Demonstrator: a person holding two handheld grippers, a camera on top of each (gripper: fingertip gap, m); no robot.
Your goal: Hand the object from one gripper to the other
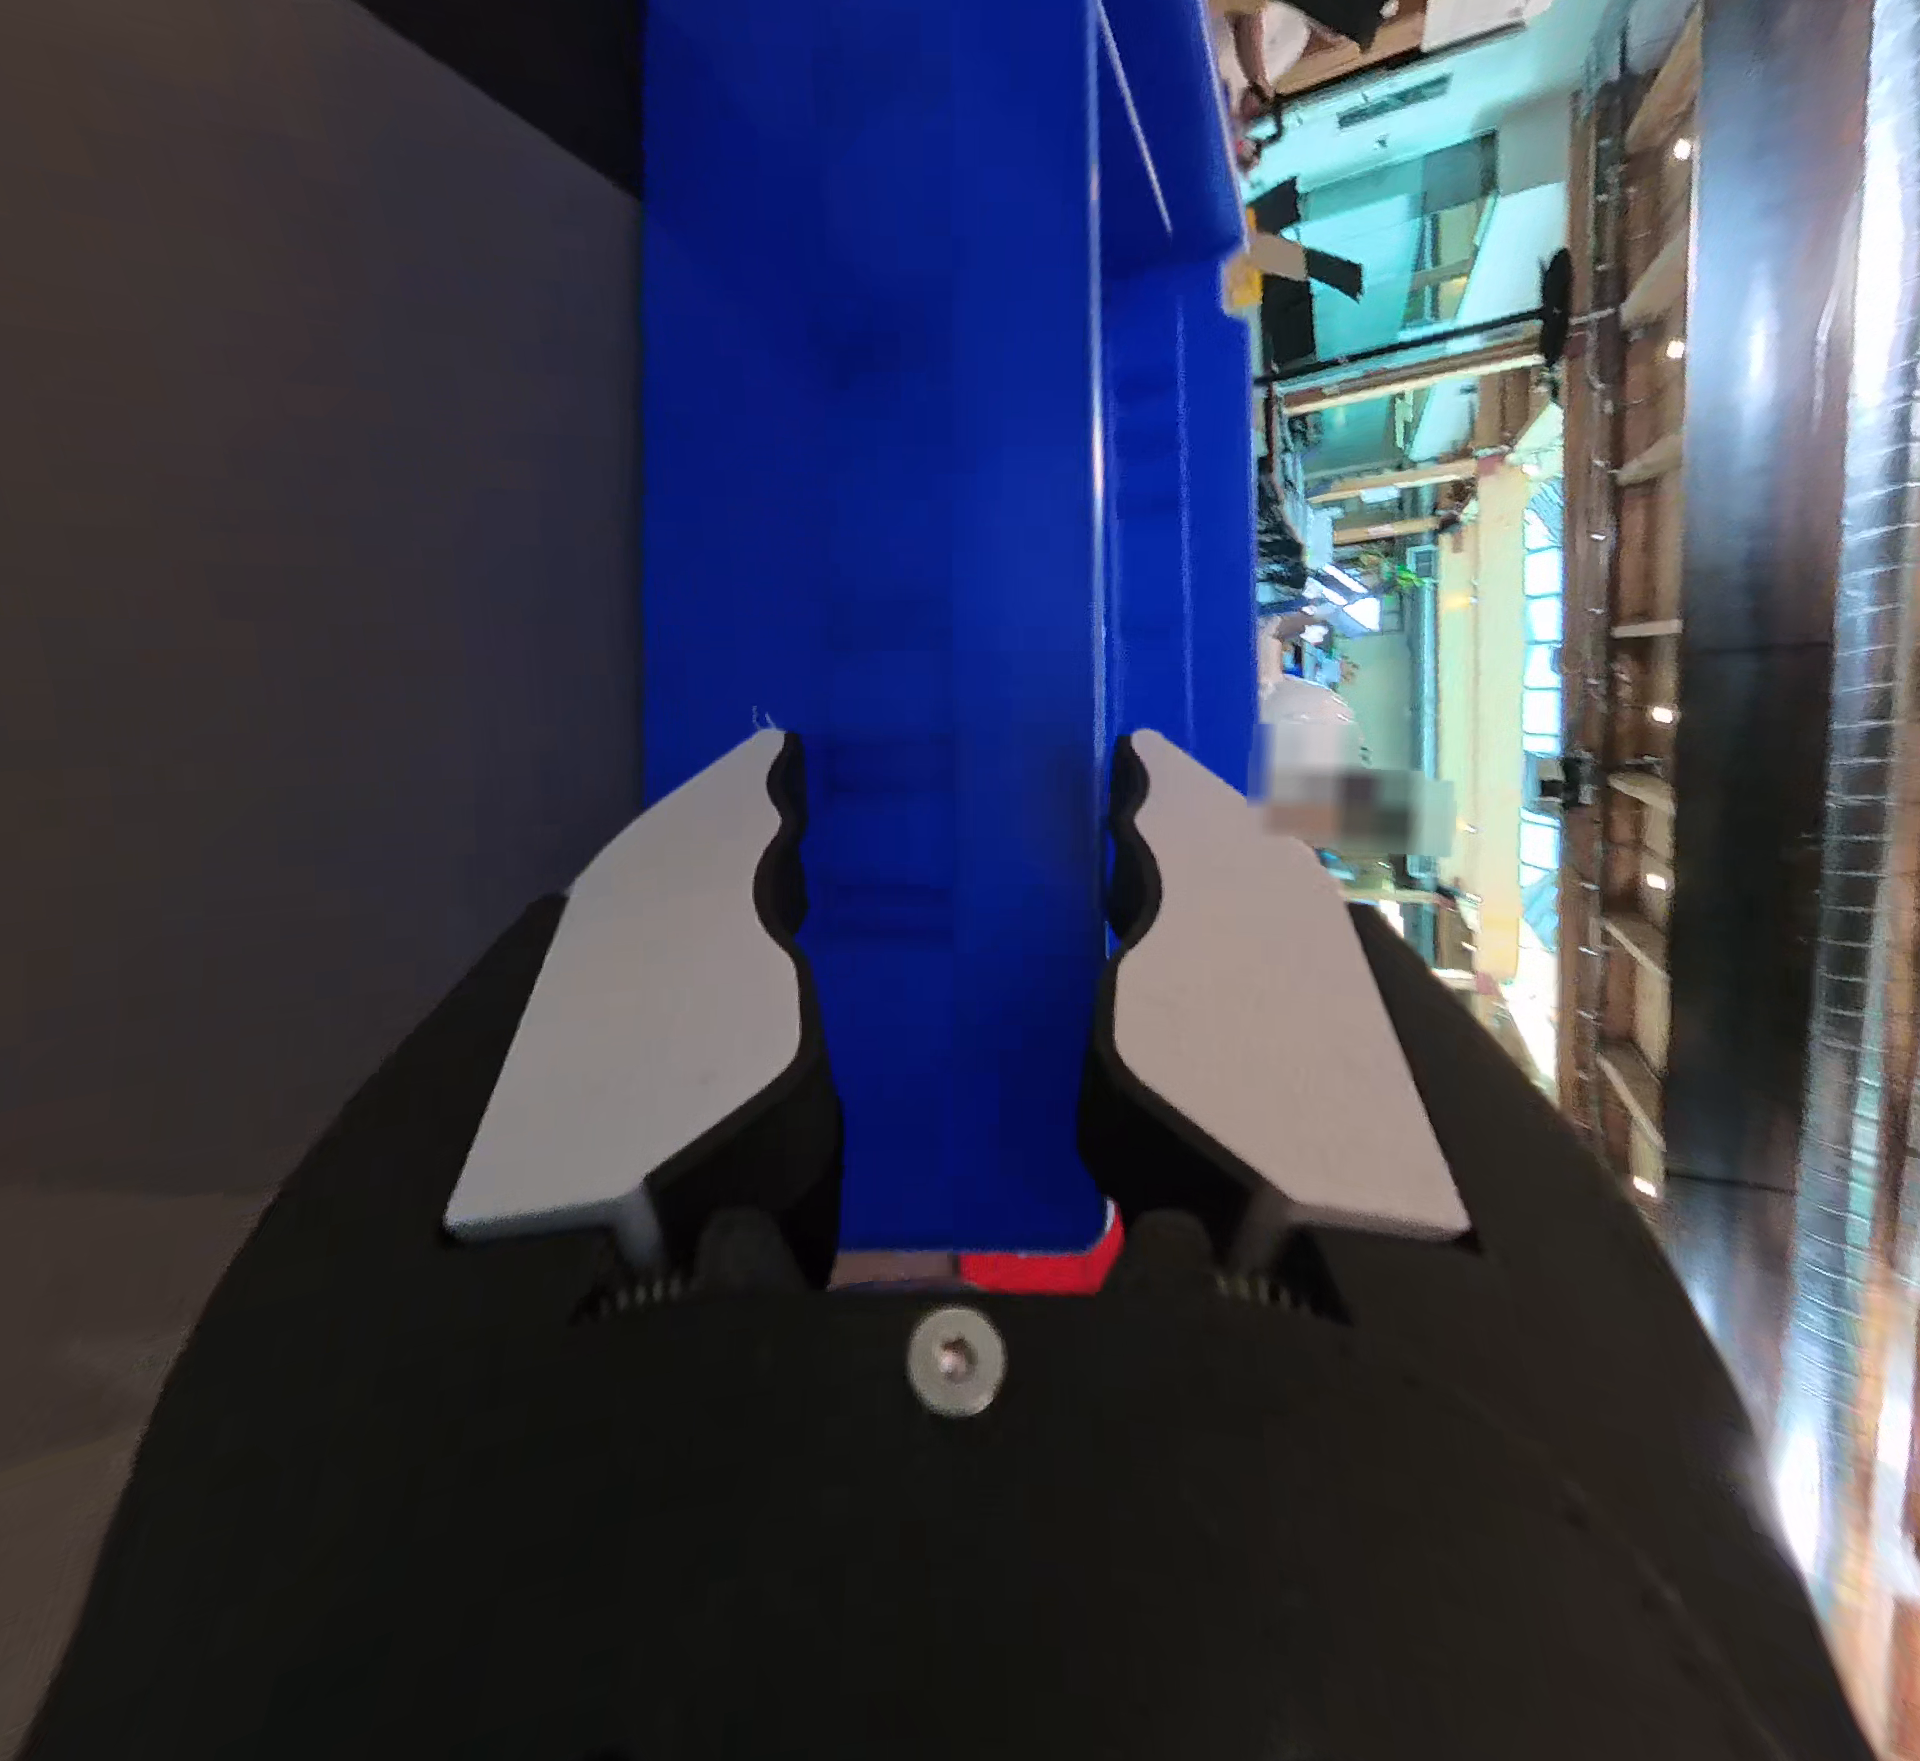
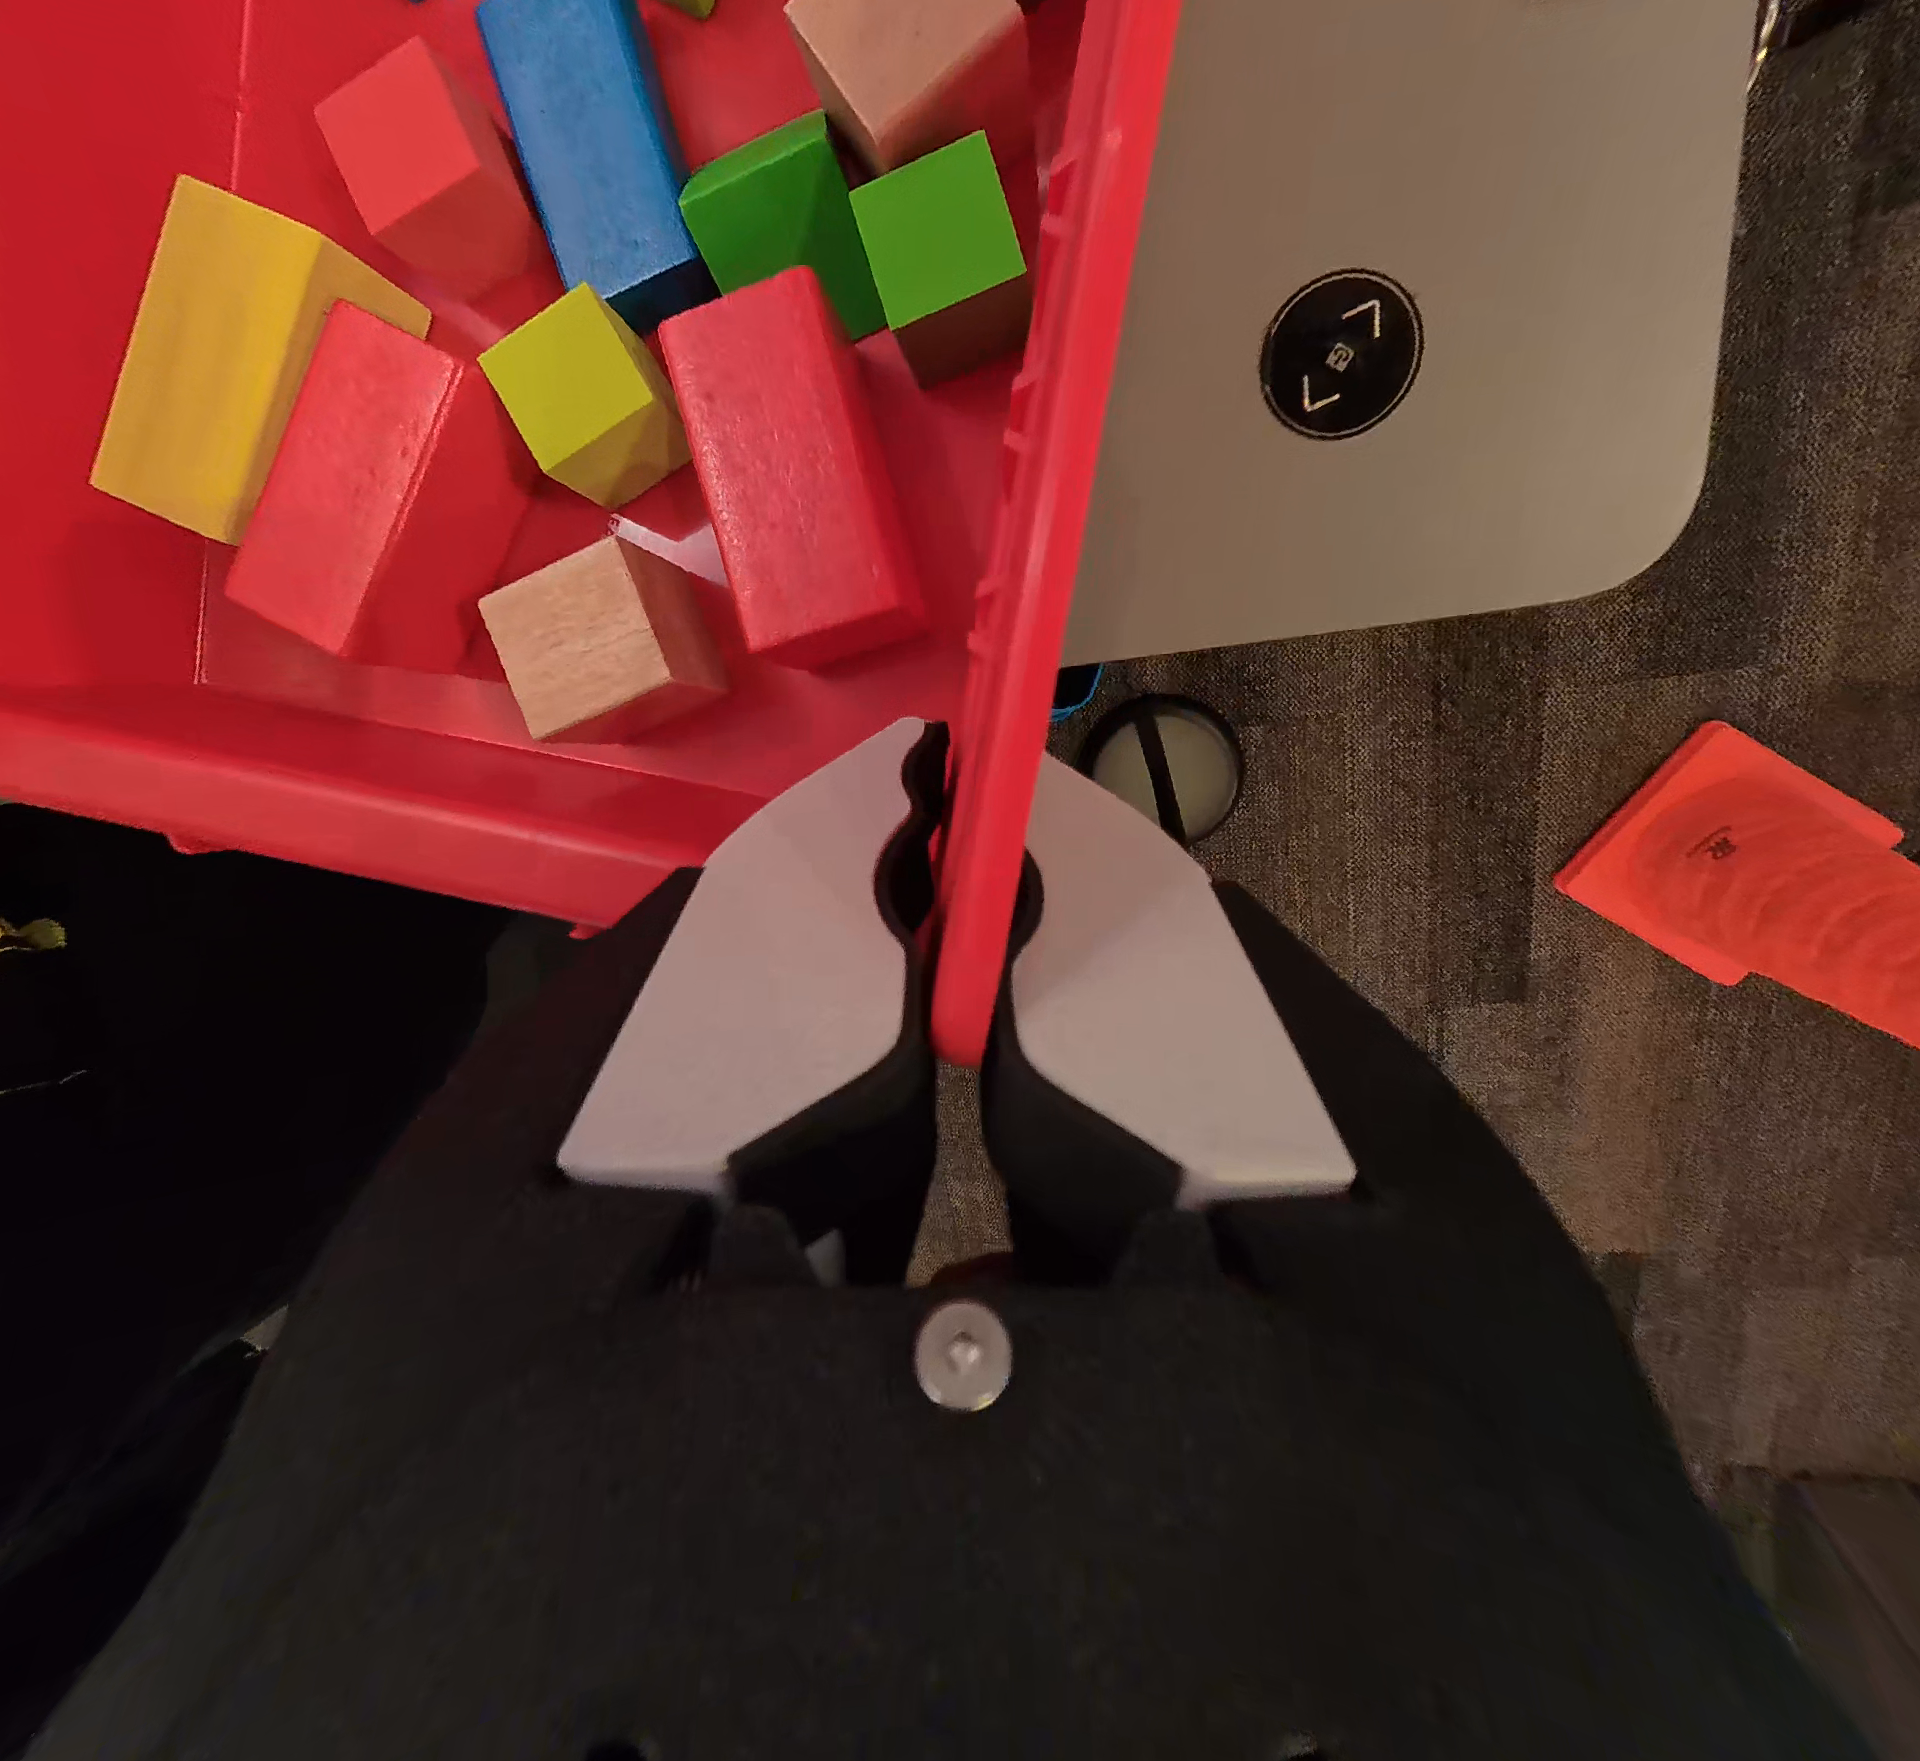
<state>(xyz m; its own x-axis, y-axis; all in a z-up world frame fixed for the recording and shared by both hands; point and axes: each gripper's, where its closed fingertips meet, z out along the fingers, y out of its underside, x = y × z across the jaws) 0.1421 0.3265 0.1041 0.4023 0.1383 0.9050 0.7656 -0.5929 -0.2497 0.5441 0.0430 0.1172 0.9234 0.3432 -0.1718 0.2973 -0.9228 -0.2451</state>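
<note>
Here the red bin (image 2: 644, 807) rim runs lengthwise through the right tool (image 2: 971, 838).

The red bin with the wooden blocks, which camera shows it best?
The right wrist view: the red bin fills it, blocks visible inside, and the right gripper clamps its wall. The left wrist view shows mainly a blue bin and only a red sliver low between its fingers.
</note>
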